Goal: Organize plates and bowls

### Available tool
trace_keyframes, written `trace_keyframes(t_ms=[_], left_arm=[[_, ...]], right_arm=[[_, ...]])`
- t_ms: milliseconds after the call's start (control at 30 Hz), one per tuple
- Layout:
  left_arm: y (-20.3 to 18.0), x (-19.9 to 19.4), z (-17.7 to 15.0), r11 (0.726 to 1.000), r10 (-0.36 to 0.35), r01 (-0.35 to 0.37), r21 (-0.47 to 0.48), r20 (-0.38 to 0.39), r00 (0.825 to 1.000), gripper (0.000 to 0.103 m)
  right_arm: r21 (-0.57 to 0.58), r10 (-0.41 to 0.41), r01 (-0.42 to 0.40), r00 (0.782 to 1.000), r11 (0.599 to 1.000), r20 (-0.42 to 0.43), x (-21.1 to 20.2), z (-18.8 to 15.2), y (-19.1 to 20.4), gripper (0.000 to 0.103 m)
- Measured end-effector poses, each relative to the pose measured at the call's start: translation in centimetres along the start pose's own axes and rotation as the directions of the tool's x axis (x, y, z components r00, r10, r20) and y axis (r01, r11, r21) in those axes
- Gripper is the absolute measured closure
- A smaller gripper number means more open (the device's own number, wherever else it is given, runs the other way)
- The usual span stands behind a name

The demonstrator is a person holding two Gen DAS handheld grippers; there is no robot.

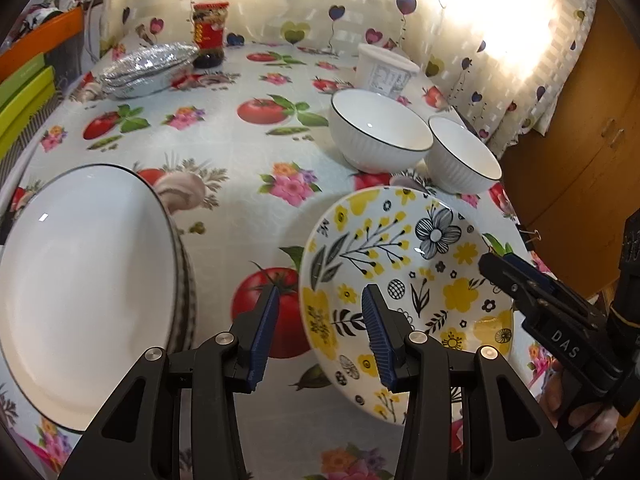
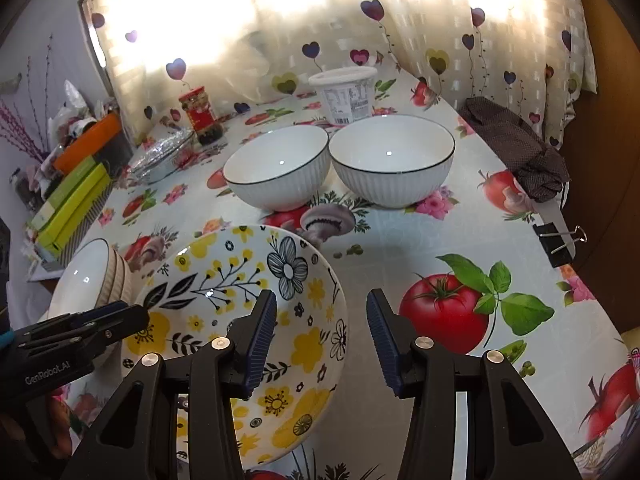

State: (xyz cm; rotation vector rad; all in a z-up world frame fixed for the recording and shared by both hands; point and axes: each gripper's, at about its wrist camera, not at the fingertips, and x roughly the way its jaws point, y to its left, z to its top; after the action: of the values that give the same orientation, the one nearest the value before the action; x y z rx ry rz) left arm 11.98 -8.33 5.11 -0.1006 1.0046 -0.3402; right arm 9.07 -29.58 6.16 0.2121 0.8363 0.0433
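The floral plate (image 1: 404, 296) sits on the tablecloth (image 1: 224, 128) between the two grippers, its yellow-and-black pattern facing up. The left gripper (image 1: 322, 334) has its jaws apart and holds nothing; one blue pad overlaps the plate's near rim, the other hangs over a printed tomato. The right gripper (image 2: 322, 336) is likewise spread wide and empty, one finger above the plate's edge, the other over bare cloth.

To the left of the floral plate stands a stack of white plates (image 1: 86, 288) with dark rims (how many, I cannot tell). Behind it two white ribbed bowls (image 2: 278, 168) and (image 2: 392, 160) sit side by side, almost touching, in the path toward the back of the table. Farther back are a white plastic tub (image 2: 347, 94), a red-labelled jar (image 2: 200, 114) and foil trays (image 1: 150, 68). A dark folded cloth (image 2: 516, 152) lies at the table's right edge, with a binder clip (image 2: 558, 240) near it, and green and orange boxes (image 2: 76, 192) crowd the left edge.
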Motion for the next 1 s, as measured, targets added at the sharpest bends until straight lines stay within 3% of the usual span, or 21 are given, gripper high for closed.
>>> trace_keyframes(t_ms=[33, 100, 267, 1000], left_arm=[[-0.1, 0.2, 0.0, 1.0, -0.007, 0.007, -0.003, -0.007, 1.0, 0.059], [-0.5, 0.5, -0.1, 1.0, -0.021, 0.021, 0.001, -0.015, 1.0, 0.059], [-1.1, 0.7, 0.0, 1.0, -0.01, 0.01, 0.002, -0.014, 1.0, 0.058], [-3.5, 1.7, -0.8, 0.998, -0.047, 0.049, 0.045, -0.063, 0.997, 0.057]], right_arm=[[-0.001, -0.004, 0.004, 1.0, 1.0, -0.007, 0.2, 0.0, 0.0, 0.059], [0.001, -0.002, 0.002, 1.0, 1.0, -0.019, 0.6, -0.1, -0.3, 0.077], [0.021, 0.021, -0.02, 0.999, 1.0, -0.034, 1.0, -0.3, -1.1, 0.091], [0.031, 0.033, -0.032, 0.998, 0.999, -0.05, 0.2, -0.1, -3.5, 0.093]])
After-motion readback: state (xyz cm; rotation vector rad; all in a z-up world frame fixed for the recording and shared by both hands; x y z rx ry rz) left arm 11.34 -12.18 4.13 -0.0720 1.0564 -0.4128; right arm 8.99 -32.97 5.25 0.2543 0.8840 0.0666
